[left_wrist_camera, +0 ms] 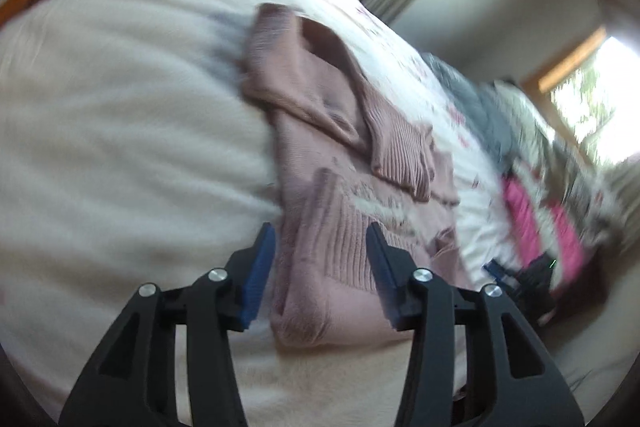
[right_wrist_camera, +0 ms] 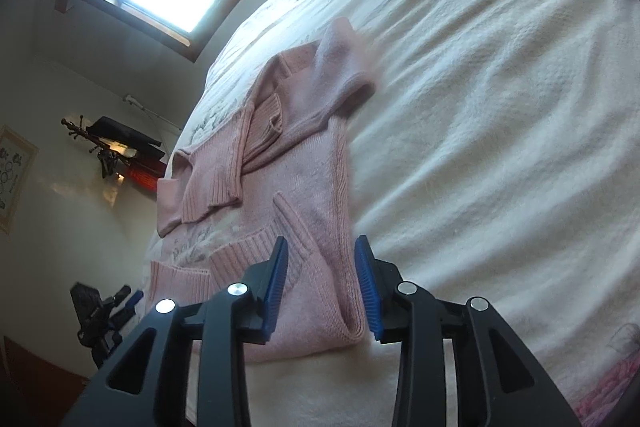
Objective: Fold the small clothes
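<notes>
Sweater count: one pink ribbed-knit sweater (left_wrist_camera: 352, 163), sleeves folded in, flat on my white floral bedspread (right_wrist_camera: 500, 107). My left gripper (left_wrist_camera: 320, 259) gapes wide astride its near hem, gripping nothing. My right gripper (right_wrist_camera: 322, 279) likewise straddles the folded corner, unclamped.

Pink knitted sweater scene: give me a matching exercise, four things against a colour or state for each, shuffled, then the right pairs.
Things:
1. pink knitted sweater
2. white flowered bedspread
3. left gripper
4. bright pink cloth

States:
A. open, jaws either side of a folded sweater edge
B. lies in a blurred heap of clothes at the far side
C. sleeves folded in over its body
D. spread under the sweater, printed with leaves

Pairs: 1-C, 2-D, 3-A, 4-B
</notes>
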The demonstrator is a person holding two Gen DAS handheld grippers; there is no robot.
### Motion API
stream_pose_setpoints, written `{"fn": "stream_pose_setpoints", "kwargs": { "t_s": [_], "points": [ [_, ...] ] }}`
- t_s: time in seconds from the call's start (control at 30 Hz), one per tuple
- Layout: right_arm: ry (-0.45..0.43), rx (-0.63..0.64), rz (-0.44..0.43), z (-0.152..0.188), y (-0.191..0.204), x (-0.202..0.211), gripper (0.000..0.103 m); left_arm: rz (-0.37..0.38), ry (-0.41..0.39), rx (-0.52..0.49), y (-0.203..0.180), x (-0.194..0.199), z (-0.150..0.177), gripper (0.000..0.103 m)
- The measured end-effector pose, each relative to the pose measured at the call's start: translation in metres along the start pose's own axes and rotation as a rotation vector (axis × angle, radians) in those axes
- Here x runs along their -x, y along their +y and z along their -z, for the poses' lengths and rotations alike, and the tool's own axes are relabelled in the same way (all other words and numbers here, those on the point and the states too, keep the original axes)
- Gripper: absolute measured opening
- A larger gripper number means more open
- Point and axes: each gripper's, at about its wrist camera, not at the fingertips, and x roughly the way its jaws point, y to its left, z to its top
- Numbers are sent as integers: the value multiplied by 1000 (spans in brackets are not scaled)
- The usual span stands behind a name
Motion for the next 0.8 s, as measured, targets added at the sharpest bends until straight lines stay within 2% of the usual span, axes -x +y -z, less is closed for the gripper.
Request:
{"fn": "stream_pose_setpoints", "kwargs": {
  "t_s": [0.07,0.23,0.33,0.43,0.47,0.5,0.6,0.73,0.8],
  "points": [
    [9,14,13,3,2,-1,36,-22,31,-66,-11,-15,-7,50],
    [20,17,16,3,1,-5,37,-102,88,-145,-19,-46,-17,49],
    [25,19,21,1,0,-7,37,-147,110,-190,-27,-57,-20,42],
    [31,24,22,-2,1,-11,38,-153,116,-220,-29,-58,-19,24],
    [33,29,23,-3,3,-12,38,-142,116,-228,-30,-57,-18,13],
    [36,38,25,-4,5,-14,38,-131,113,-228,-29,-54,-17,11],
    [55,83,33,-8,14,-20,40,-96,105,-211,-27,-50,-16,11],
    [98,194,53,-13,35,-34,48,-135,139,-221,-23,-64,-15,16],
    [124,257,60,-13,47,-42,51,-116,155,-220,-23,-68,-15,31]
  ]
}}
